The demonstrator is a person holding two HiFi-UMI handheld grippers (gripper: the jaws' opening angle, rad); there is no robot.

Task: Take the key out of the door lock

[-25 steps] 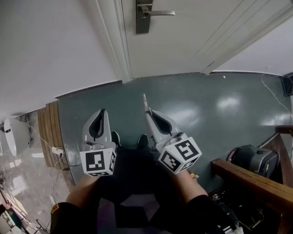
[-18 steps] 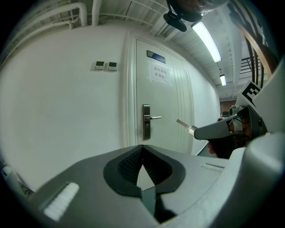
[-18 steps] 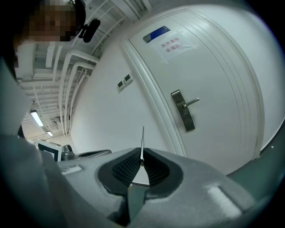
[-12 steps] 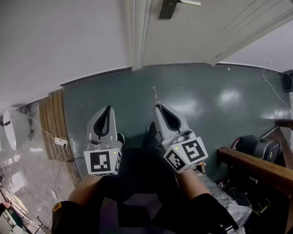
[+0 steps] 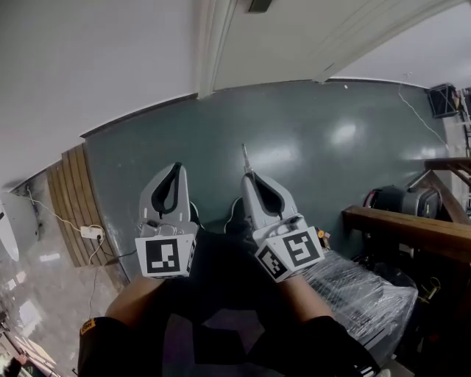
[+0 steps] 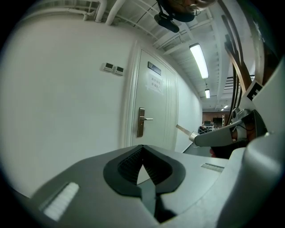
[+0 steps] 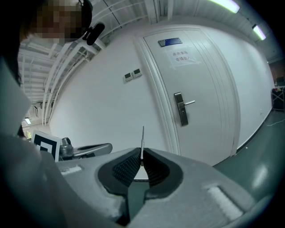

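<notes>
Left of the door, below the white wall, brown wooden planks and a white power strip at their edge. Well back from the door and toward its left, the left gripper, jaws pressed together with nothing between them, aimed at the wall beside the frame. Just right of it, equally far from the door, the right gripper, clamped narrow on the key. Blade standing out past the tips toward the door, clear of the lock. More floor between grippers and door than a second ago; key already out and held the same way then. At the top edge, only the lower end of the lock plate showing now, its lever gone from the head view since then, though plain in both gripper views. Right of the door and back from it, a wooden rail, a black device beyond it, and a plastic-wrapped bundle, more of it in sight than before.
</notes>
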